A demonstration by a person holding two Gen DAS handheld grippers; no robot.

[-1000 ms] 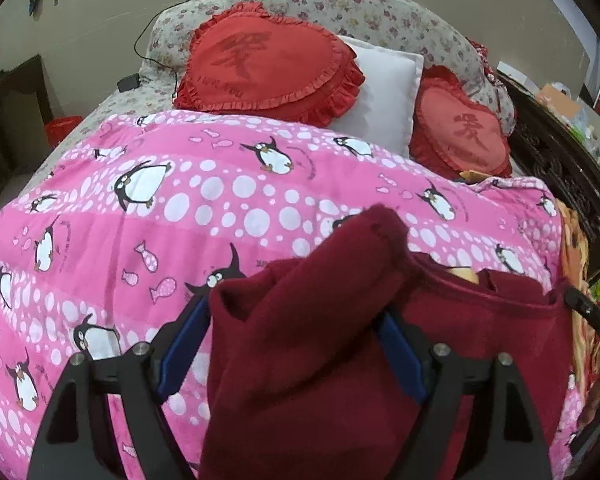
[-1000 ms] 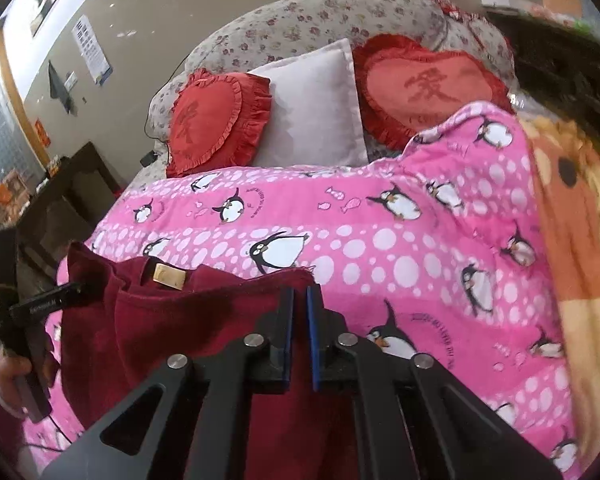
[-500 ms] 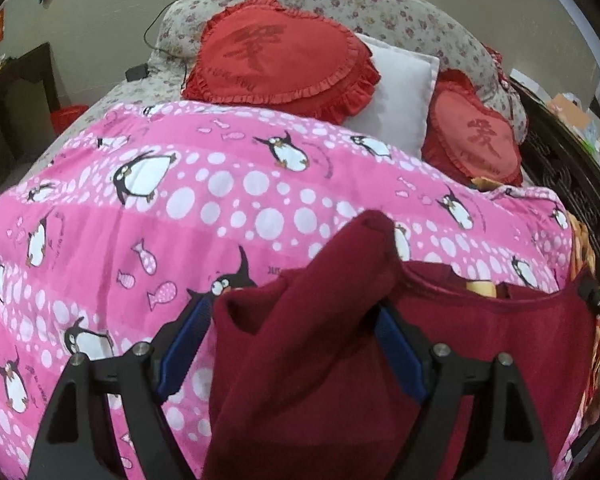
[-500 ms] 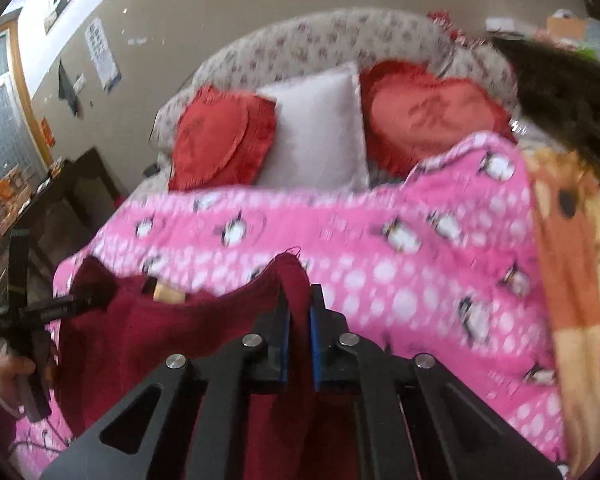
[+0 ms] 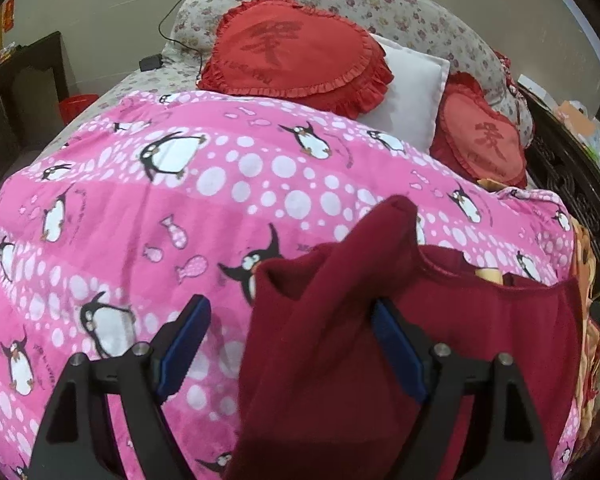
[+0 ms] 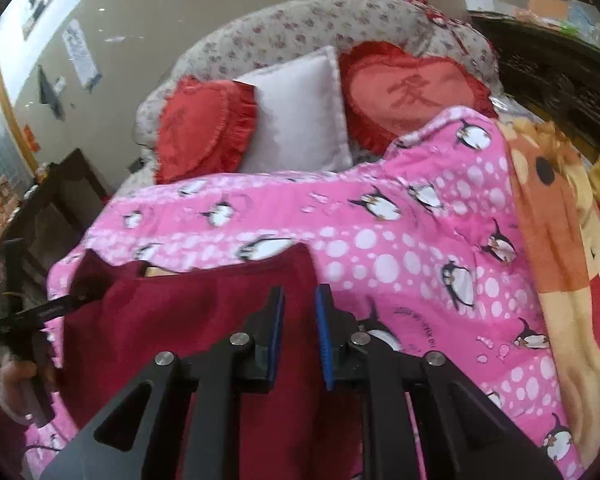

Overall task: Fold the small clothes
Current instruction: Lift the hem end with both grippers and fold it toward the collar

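Observation:
A dark red small garment (image 5: pixel 480 340) lies on the pink penguin blanket (image 5: pixel 180 208). My left gripper (image 5: pixel 290 322) is open with wide jaws, and a fold of the garment drapes over its right finger (image 5: pixel 396 344). In the right wrist view the garment (image 6: pixel 172 320) spreads to the left. My right gripper (image 6: pixel 300 312) has parted a little, with the garment's right edge between its blue pads (image 6: pixel 323 332). The left gripper (image 6: pixel 40 312) shows at the garment's far left corner.
Two red heart cushions (image 5: pixel 296 52) (image 5: pixel 484 140) and a white pillow (image 5: pixel 412 92) lean on a floral headboard (image 5: pixel 380 4). An orange cartoon blanket (image 6: pixel 556 260) lies to the right. Dark wooden furniture (image 5: pixel 16 92) stands at the left, a carved dark frame (image 5: pixel 572 184) at the right.
My right gripper's jaws, pressed together on the garment before, have parted a little, and the garment edge has dropped lower. The left gripper has stayed open with cloth over its right finger.

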